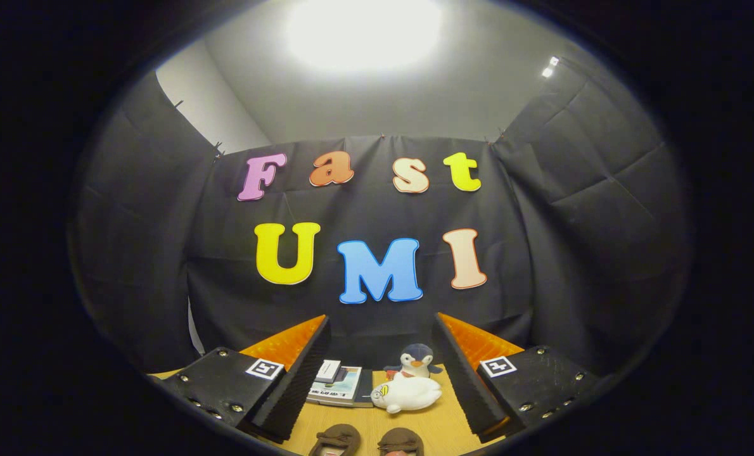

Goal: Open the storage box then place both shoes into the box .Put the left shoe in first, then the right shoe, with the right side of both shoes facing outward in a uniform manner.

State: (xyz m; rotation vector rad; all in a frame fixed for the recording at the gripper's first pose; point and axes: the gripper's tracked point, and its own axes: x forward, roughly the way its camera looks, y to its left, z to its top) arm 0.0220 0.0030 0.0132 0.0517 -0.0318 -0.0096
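Two brown suede-like shoes (367,441) sit side by side at 6 o'clock, between the spread, empty ribbed fingers (291,380) of the released claw (380,373). Beyond them on the wood-grain bench (437,425), toward 12 o'clock, lie a soft white plush (408,392), a penguin plush (416,360) and flat booklets (339,383).

The hand-held gripper (380,380) hangs over the counter (443,427) with its fingers spread wide, nothing between the pads. Two shoes (367,440) lie side by side at 6 o'clock, nearest, between the fingers. Beyond them at 12 o'clock, a seal toy (407,392) lies just before a penguin toy (415,360). At 11 o'clock a book (339,386) lies flat, a small box (328,370) on it, left of the toys.
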